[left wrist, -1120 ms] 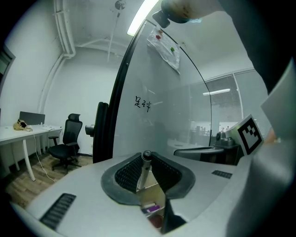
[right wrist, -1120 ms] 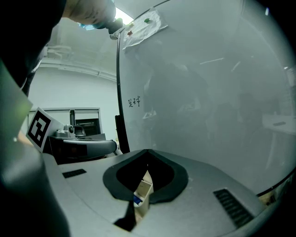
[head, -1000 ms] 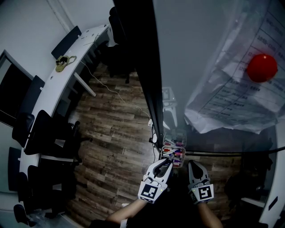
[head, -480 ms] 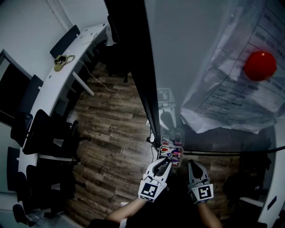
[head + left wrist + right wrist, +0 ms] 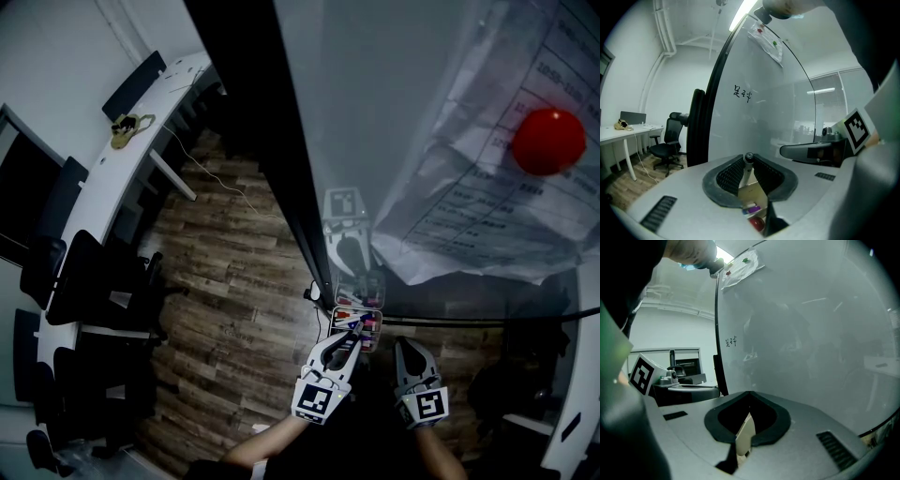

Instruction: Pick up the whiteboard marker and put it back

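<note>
1. Since the earlier frames the head view has swung: the whiteboard's [image 5: 412, 103] dark frame [image 5: 267, 159] now slants further left at its top, and the reflection of a gripper on the board sits larger and higher. Both grippers keep nearly the same spot at the bottom of the view.
2. The whiteboard marker [image 5: 747, 168] stands nearly upright between the ribbed pads [image 5: 729, 174] of the left gripper [image 5: 353, 331], its cap end level with the jaw tips.
3. That gripper pinches the marker from both sides, its jaws parted only by the marker's width.
4. Just below and ahead of the marker sits a clear box [image 5: 357, 318] of coloured markers at the foot of the whiteboard, beside the frame.
5. The right gripper [image 5: 405, 346] hangs just beside the left one; its jaws are pressed together at the tips with nothing between them.
6. Both grippers point at the whiteboard, which carries a little dark writing [image 5: 742, 93].
7. Higher on the board a red round magnet [image 5: 548, 141] pins a printed sheet [image 5: 487, 206] in a plastic sleeve.
8. Left of the board lie a wood-plank floor [image 5: 234, 281], a long white desk [image 5: 117, 183] and dark office chairs [image 5: 94, 281].
</note>
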### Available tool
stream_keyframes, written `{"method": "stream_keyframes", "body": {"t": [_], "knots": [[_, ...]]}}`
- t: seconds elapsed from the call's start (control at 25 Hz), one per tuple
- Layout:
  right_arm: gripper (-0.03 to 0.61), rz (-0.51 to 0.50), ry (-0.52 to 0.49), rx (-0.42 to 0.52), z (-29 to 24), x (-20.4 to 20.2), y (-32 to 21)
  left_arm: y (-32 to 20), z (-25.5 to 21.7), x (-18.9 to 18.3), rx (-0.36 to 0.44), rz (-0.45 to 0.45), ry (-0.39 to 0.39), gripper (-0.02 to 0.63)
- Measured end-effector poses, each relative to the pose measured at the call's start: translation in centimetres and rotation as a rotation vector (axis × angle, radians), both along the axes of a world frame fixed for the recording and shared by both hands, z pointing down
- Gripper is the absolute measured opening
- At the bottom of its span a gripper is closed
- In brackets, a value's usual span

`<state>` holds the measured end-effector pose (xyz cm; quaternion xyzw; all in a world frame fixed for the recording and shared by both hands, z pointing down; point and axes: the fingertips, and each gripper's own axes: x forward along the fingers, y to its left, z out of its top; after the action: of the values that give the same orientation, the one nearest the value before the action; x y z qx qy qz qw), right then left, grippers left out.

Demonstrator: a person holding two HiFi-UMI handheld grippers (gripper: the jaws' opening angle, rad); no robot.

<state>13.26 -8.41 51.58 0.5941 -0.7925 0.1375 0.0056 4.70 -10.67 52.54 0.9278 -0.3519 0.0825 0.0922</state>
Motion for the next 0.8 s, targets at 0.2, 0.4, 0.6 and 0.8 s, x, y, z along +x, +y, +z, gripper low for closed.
{"method": "stream_keyframes", "body": {"t": [0.2, 0.4, 0.6, 0.8], "knots": [[0.014, -0.001, -0.003, -0.005, 0.07, 0.12, -0.06, 0.07, 0.37, 0.29, -0.004, 0.006, -0.016, 0.075], [0.014, -0.008, -0.001, -0.019, 0.42, 0.21, -0.04, 0.1, 0.39, 0.52, -0.002, 0.01, -0.016, 0.075], [0.014, -0.007, -0.005, -0.001, 0.03, 0.3, -0.27, 0.06, 0.41, 0.56, 0.003, 0.001, -0.012, 0.075], [0.014, -0.008, -0.005, -0.005, 0.14, 0.38, -0.3, -0.26, 0.34, 0.26, 0.005, -0.016, -0.008, 0.075]]}}
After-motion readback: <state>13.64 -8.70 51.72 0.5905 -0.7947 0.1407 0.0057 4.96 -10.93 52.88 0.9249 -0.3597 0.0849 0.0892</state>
